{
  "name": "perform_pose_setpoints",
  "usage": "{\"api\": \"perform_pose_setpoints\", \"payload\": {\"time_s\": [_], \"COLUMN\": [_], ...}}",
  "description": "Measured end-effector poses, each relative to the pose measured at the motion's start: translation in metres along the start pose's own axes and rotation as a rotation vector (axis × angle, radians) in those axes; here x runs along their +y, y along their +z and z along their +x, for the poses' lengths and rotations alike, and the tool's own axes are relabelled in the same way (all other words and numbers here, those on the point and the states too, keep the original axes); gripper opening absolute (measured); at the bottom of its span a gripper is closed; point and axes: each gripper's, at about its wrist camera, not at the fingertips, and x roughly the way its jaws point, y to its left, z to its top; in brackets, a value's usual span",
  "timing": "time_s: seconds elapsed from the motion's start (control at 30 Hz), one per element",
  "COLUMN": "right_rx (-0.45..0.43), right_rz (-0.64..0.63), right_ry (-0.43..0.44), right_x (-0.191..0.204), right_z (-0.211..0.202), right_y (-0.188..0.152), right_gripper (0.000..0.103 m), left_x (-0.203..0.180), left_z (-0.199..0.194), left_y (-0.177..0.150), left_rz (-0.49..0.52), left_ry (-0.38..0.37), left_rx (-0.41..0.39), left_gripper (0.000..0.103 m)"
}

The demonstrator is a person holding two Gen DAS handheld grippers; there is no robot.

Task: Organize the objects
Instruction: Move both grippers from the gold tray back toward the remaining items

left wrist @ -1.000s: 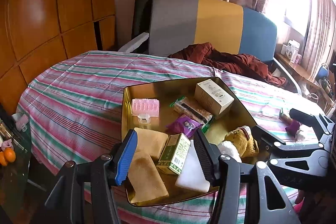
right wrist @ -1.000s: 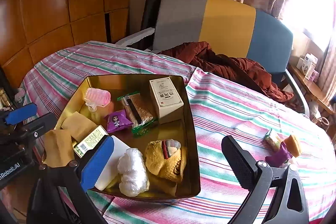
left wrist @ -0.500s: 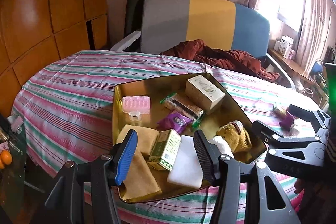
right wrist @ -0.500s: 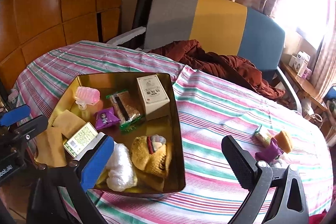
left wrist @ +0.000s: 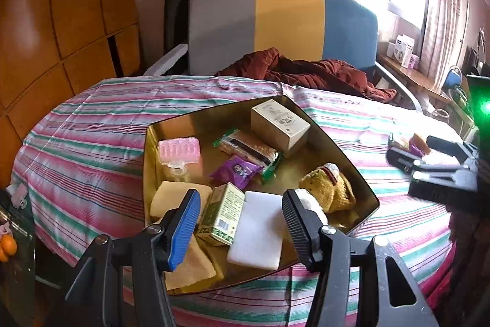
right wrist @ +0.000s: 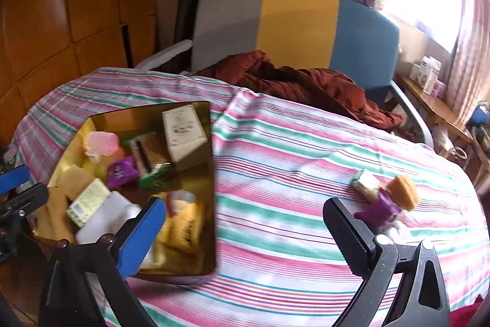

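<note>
A gold metal tray sits on the striped tablecloth, holding a beige box, a pink roller, snack packs, a purple packet, a green box, a white block, yellow sponges and a yellow plush. My left gripper is open over the tray's near edge, empty. My right gripper is open and empty over bare cloth, right of the tray. A small pile lies right of it: a green-white pack, an orange item and a purple wrapper.
A grey, yellow and blue chair with a dark red cloth stands behind the table. Wood panelling is on the left. A windowsill with small boxes is at the right. The table edge runs close below both grippers.
Both grippers have drawn back from the tray. The right gripper has swung right, so the small pile now lies close to its right finger. Both stay open.
</note>
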Motion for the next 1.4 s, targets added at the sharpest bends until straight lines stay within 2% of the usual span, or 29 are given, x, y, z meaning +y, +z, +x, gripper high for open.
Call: {"api": "perform_pose_setpoints", "payload": {"time_s": [0.13,0.23,0.53,0.6,0.67,0.77,1.0,1.17,1.4], "right_rx": [0.014,0.031,0.039,0.038,0.037,0.017,0.000,-0.004,0.010], "right_rz": [0.067,0.170,0.456,0.547,0.666,0.770,0.837,0.932,0.927], "right_ry": [-0.050,-0.087,-0.277,-0.287,-0.262,-0.247,-0.220,-0.164,-0.105], "right_x": [-0.045,-0.094,-0.235,-0.258,-0.276,-0.292,-0.299,-0.311,-0.308], "right_z": [0.003,0.006,0.013,0.013,0.013,0.008,0.004,0.004,0.010], "right_y": [0.001,0.001,-0.017,-0.030,-0.043,-0.051,-0.057,-0.068,-0.067], "right_gripper": [0.103,0.103,0.103,0.103,0.103,0.103,0.103,0.103,0.103], "left_x": [-0.007,-0.014,-0.049,-0.066,-0.081,-0.110,-0.185,-0.226,-0.281], "left_z": [0.000,0.001,0.013,0.015,0.018,0.025,0.056,0.083,0.123], "left_y": [0.001,0.004,0.017,0.020,0.022,0.026,0.033,0.040,0.047], "left_rz": [0.027,0.046,0.093,0.136,0.172,0.223,0.346,0.391,0.461], "left_ry": [-0.041,-0.082,-0.162,-0.172,-0.191,-0.243,-0.372,-0.406,-0.474], "left_rx": [0.004,0.006,0.056,0.059,0.068,0.084,0.141,0.182,0.218], "left_gripper": [0.056,0.056,0.058,0.058,0.058,0.058,0.058,0.057,0.057]}}
